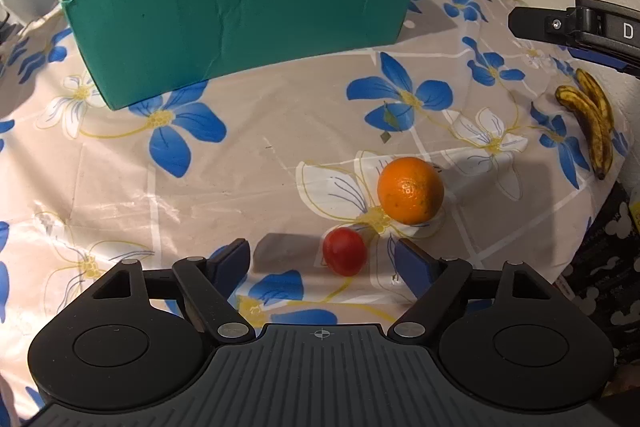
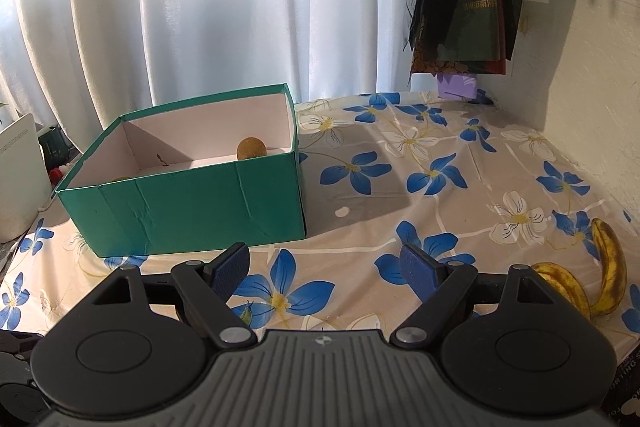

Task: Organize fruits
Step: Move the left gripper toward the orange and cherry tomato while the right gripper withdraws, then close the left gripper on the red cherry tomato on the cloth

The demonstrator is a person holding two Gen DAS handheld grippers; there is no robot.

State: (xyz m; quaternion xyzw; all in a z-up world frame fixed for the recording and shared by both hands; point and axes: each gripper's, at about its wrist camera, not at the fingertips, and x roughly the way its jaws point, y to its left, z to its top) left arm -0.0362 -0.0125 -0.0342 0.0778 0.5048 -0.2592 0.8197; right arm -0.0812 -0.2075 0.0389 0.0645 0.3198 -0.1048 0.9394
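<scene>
Flower-printed plastic tablecloth [image 1: 240,187] carries a small, smooth red round fruit [image 1: 344,256] between the spread-open left gripper [image 1: 322,263], beside a dimpled orange [image 1: 410,190]. Likely light, slippery, bruisable: pinch its widest middle. Right gripper [image 2: 326,267] hangs open, empty, near the green cardboard box [image 2: 192,211].

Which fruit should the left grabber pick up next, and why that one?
Probably the little red fruit. The left gripper is open, and that fruit already sits between its fingers, nearer the right one. Nudging forward and closing looks like the shortest move. The orange lies farther ahead, and the green box waits beyond it.
</scene>
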